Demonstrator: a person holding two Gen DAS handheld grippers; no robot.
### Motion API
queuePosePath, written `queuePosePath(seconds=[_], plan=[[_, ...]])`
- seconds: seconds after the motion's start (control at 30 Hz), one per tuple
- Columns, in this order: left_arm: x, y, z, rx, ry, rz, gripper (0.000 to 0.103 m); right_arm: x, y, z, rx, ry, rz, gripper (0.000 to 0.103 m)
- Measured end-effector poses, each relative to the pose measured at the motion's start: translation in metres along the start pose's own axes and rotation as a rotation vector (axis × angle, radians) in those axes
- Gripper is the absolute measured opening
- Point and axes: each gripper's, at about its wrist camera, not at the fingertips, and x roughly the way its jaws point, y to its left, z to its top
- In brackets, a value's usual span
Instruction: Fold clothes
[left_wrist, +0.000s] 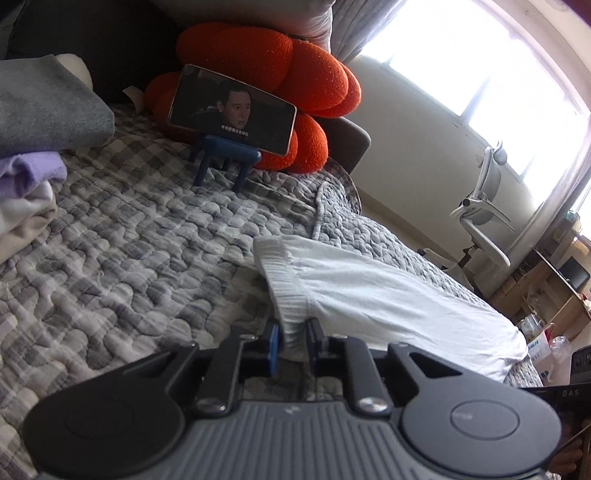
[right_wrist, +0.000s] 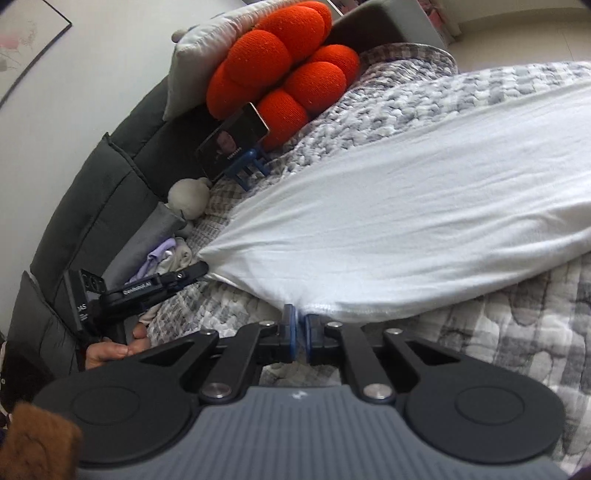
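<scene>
Two claws pinching one white garment (right_wrist: 406, 206) stretched over the checked bed quilt (left_wrist: 129, 240), left claw (left_wrist: 293, 336) on ribbed waistband frame centre, right claw (right_wrist: 300, 325) on hem, "DAS" on handle at left edge, phone (left_wrist: 232, 110) upper left

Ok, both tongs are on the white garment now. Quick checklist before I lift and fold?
1. Left tongs pinching the ribbed hem of the white garment: ok.
2. Right tongs shut on the garment's edge: ok.
3. Garment lying fairly flat on the checked quilt: ok.
4. Clothes pile clear of the garment: ok.
5. Phone on its stand out of the way: ok.
6. Garment's far end free: cannot tell.
</scene>
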Motion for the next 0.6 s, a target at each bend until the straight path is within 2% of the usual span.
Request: queuePosePath(seconds=[0.03, 0.13, 0.23, 0.33, 0.47, 0.6], plan=[[0.002, 0.001, 0.0, 0.0, 0.016, -0.001, 0.018, 0.0, 0.002, 0.0, -0.018, -0.001, -0.008, 0.008], [0.004, 0.005, 0.001, -0.028, 0.054, 0.003, 0.033, 0.001, 0.002, -0.002, -0.04, 0.009, -0.02, 0.008], [-0.004, 0.011, 0.005, -0.053, 0.048, 0.017, 0.043, 0.001, 0.001, -0.003, -0.045, 0.014, -0.02, 0.01], [-0.012, 0.016, 0.014, -0.074, 0.025, 0.029, 0.048, -0.003, 0.0, -0.005, -0.026, -0.003, 0.012, 0.012], [-0.009, 0.015, 0.032, -0.083, 0.003, 0.026, 0.052, 0.0, -0.001, -0.009, -0.021, -0.001, -0.005, 0.012], [0.013, 0.005, 0.042, -0.076, 0.034, 0.019, 0.059, -0.002, 0.002, -0.01, -0.029, -0.01, -0.018, 0.012]])
